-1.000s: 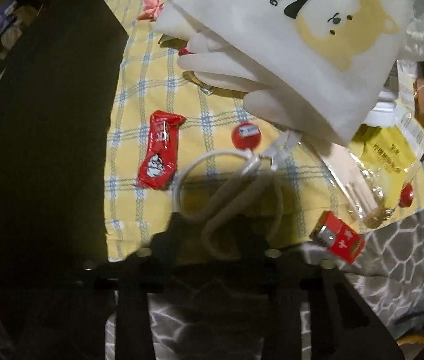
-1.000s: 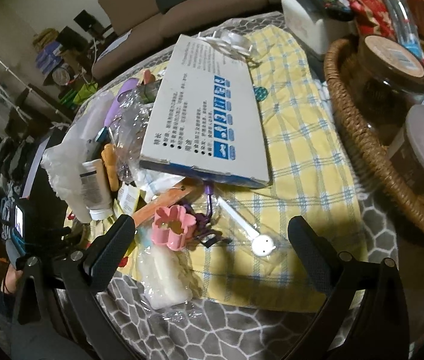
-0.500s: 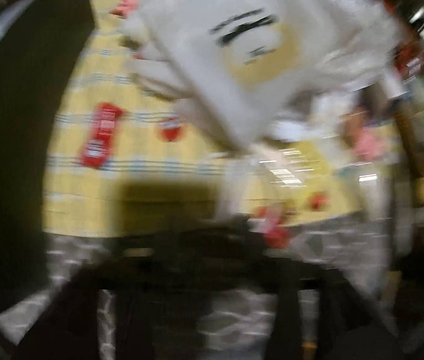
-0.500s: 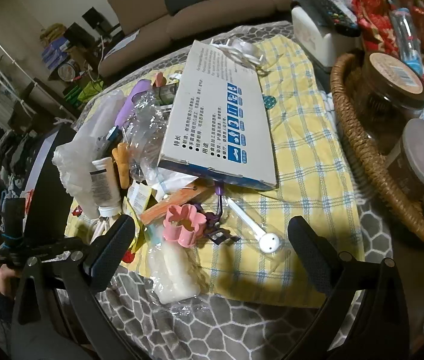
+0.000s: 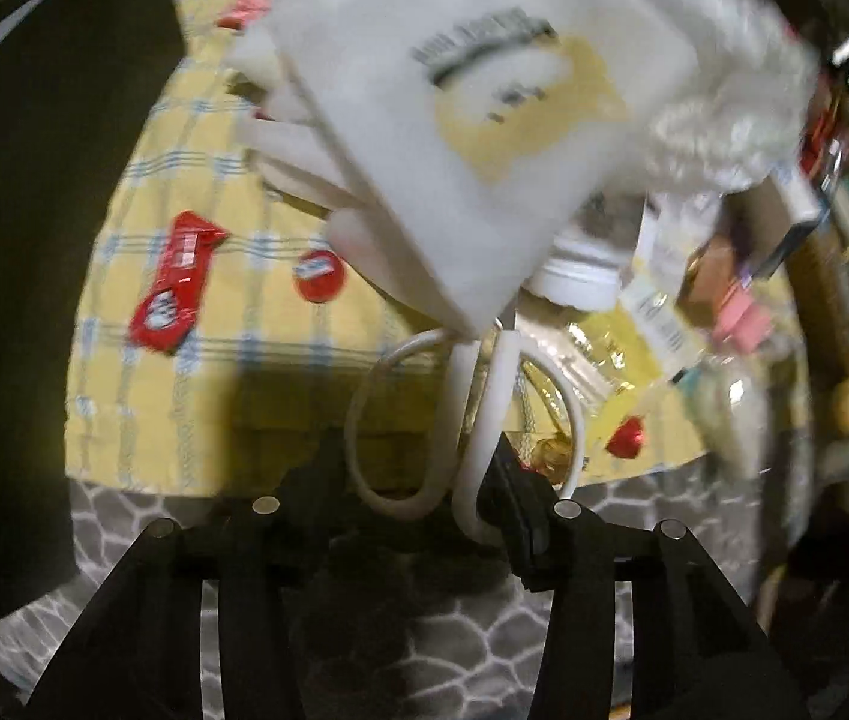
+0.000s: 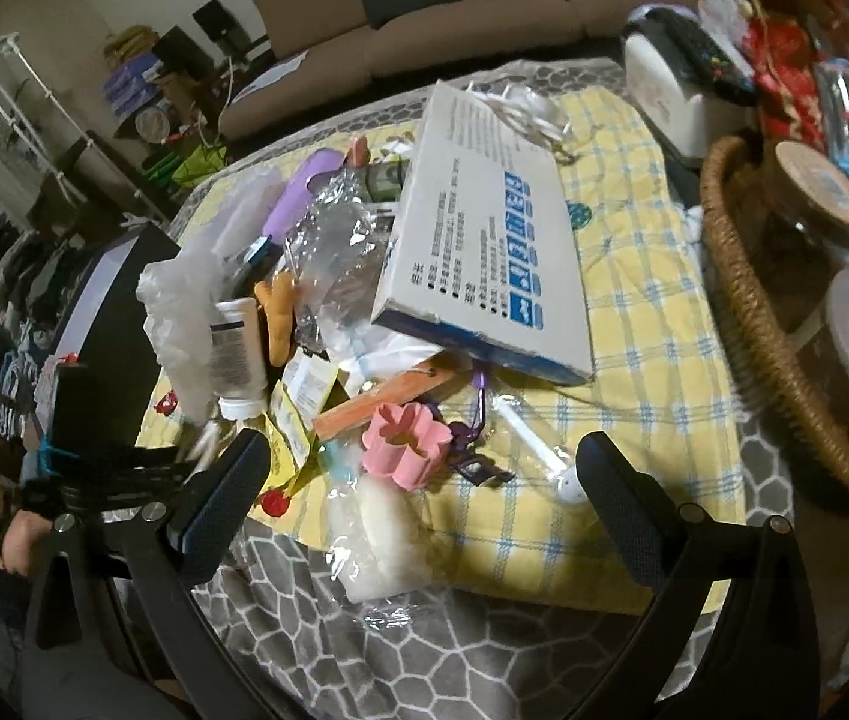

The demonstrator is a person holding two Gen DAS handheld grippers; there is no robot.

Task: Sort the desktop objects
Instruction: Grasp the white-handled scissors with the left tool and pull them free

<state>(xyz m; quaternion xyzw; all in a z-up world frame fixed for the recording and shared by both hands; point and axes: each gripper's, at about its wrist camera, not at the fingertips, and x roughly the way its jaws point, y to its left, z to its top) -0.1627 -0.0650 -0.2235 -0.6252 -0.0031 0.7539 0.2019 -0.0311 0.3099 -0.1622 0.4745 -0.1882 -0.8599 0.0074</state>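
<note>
White-handled scissors (image 5: 484, 396) stick out from under a white dog-print bag (image 5: 484, 120) on the yellow checked cloth (image 5: 142, 408). My left gripper (image 5: 412, 480) is closing on their handles. The left loop sits between the fingers, both pads seem to touch it, and the blades are hidden under the bag. My right gripper (image 6: 424, 498) hangs open above the near table edge, with nothing between its fingers. A pink flower cutter (image 6: 406, 438) and a clear packet (image 6: 382, 540) lie just beyond and below it.
A red candy wrapper (image 5: 175, 282) and a round red badge (image 5: 317, 273) lie left of the scissors. A blue-and-white box (image 6: 484, 240) rests on the clutter pile. A wicker basket (image 6: 754, 312) of jars stands at the right. A black box (image 6: 106, 324) stands at the left.
The left view swung in a blur and now looks more steeply down. The scissor handles hang straighter between the left fingers. The right view pulled back slightly.
</note>
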